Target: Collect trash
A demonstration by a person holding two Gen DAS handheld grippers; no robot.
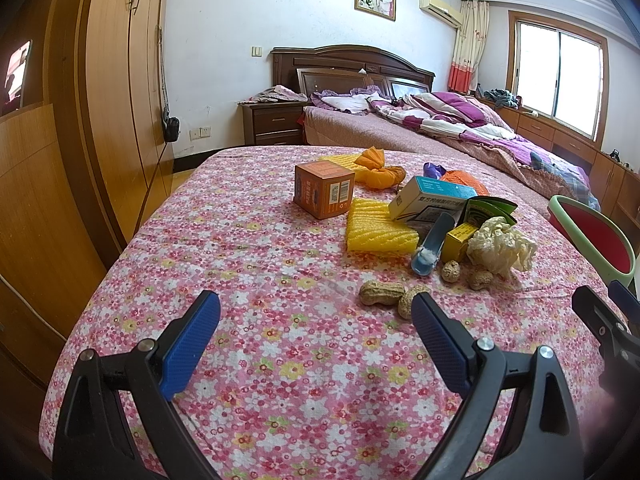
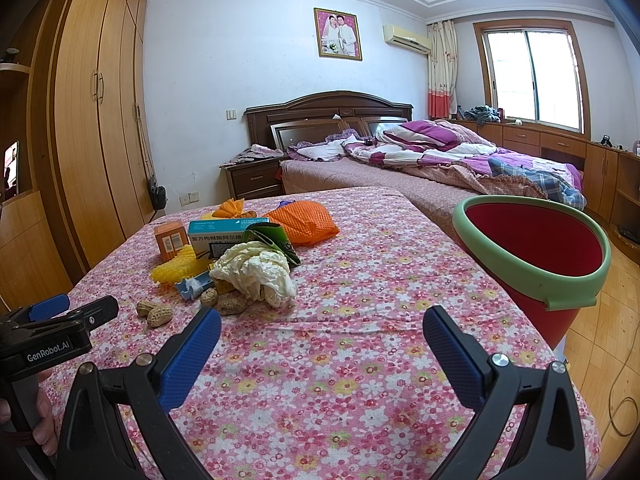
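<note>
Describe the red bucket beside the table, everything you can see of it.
The bucket is red inside and out with a thick pale green rim, plastic by the look. A small notch or handle mount shows at the rim's near side. It sits off the table's right edge, mouth open and tipped toward the camera. The part of its inside that shows is bare. Nothing touches it; both tongs are clear of it. Its base is hidden.
</note>
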